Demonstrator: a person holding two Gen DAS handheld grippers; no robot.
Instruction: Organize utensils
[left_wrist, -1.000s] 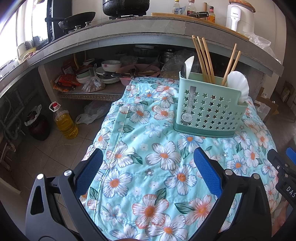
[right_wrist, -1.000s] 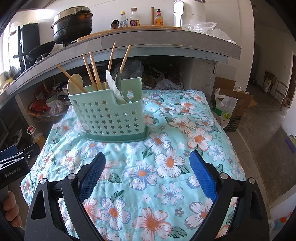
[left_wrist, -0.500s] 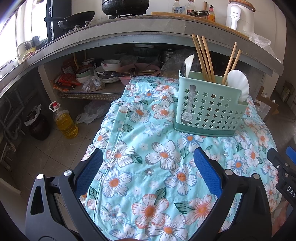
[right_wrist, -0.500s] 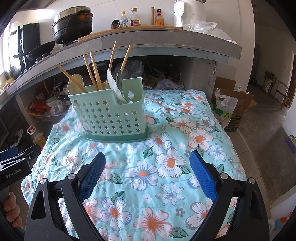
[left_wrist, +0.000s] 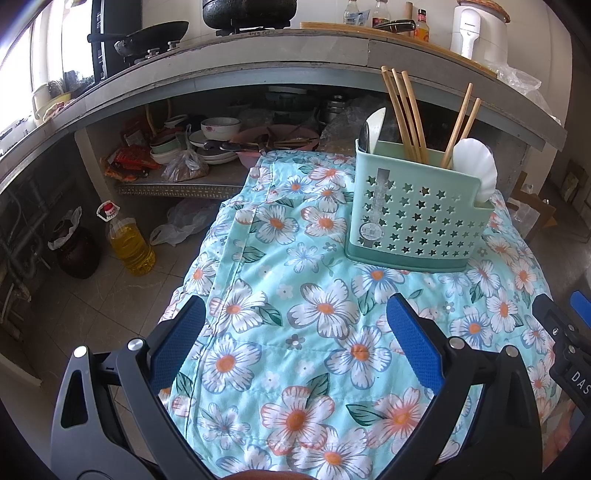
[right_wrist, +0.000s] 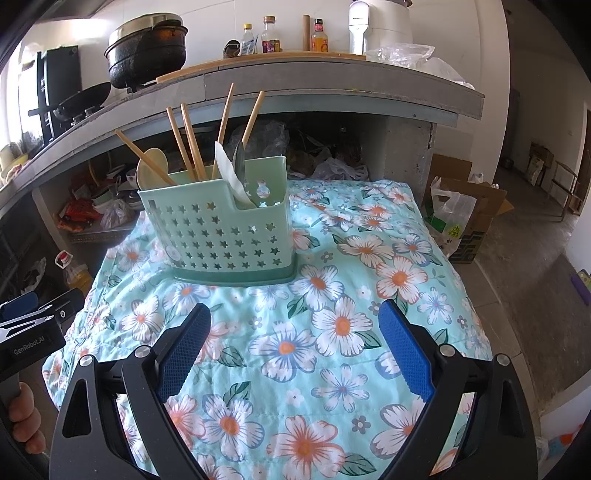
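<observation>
— Between our two claws, what do we have?

— Nothing. Our left gripper has its blue pads spread wide over the floral cloth, and our right gripper is released the same way, its jaws apart with only cloth between them. Neither one touches a utensil.

— And the utensils themselves?

— Beyond both claws, well apart from them, stands the mint-green utensil caddy with star cut-outs, upright on the cloth. Wooden chopsticks lean out of its taller rear section, a wooden spoon stands beside them, and a white spoon with a dark metal one sits in the lower front pocket. From the left view we also see a white shell-shaped scoop at the caddy's far end.

— So how far along are we?

— We judge it nearly or wholly finished: we find no loose utensil on the cloth in either view.

— What can't we settle?

— The caddy's inner dividers are hidden by its walls, so we cannot tell whether each kind sits in its own compartment. The cloth's near edge is cut off behind our claws, and the shelf under the grey counter is too cluttered to read.
</observation>
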